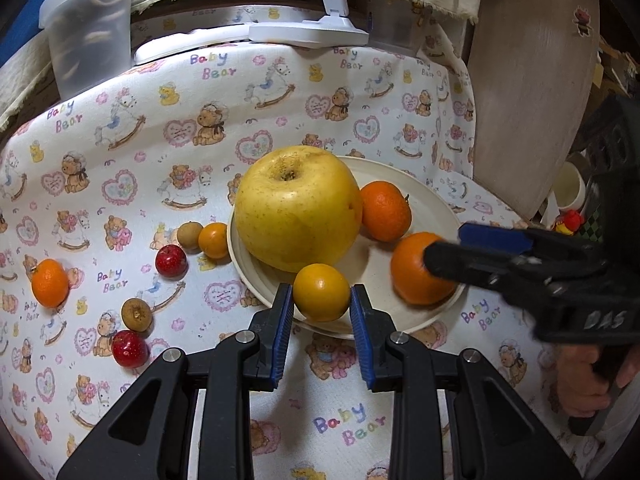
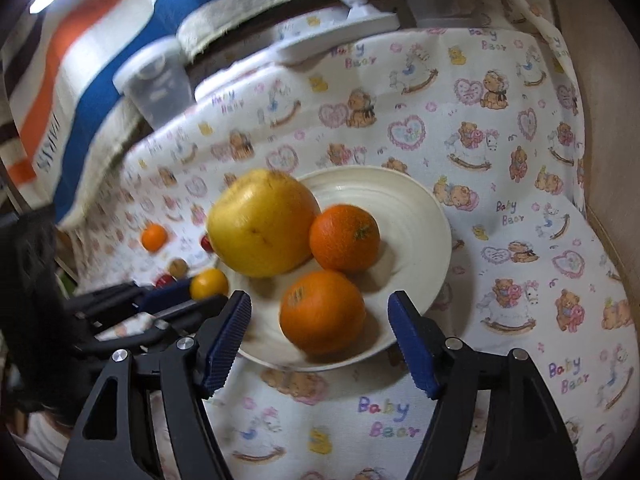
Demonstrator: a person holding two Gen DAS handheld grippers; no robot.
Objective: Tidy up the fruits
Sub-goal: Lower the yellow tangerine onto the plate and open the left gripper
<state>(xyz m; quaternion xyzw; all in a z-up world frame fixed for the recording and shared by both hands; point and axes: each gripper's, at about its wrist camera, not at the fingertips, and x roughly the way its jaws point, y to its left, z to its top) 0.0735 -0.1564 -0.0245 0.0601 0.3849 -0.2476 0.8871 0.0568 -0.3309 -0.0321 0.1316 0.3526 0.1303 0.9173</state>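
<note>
Between the blue pads of the left gripper (image 1: 321, 314) sits a small yellow-orange fruit (image 1: 321, 297), gripped at the near rim of the cream plate (image 1: 434, 204). Beside it, the right gripper (image 2: 320, 334) stands wide around an orange (image 2: 322, 312), not touching. Behind lies a big yellow apple (image 1: 298, 208).
</note>
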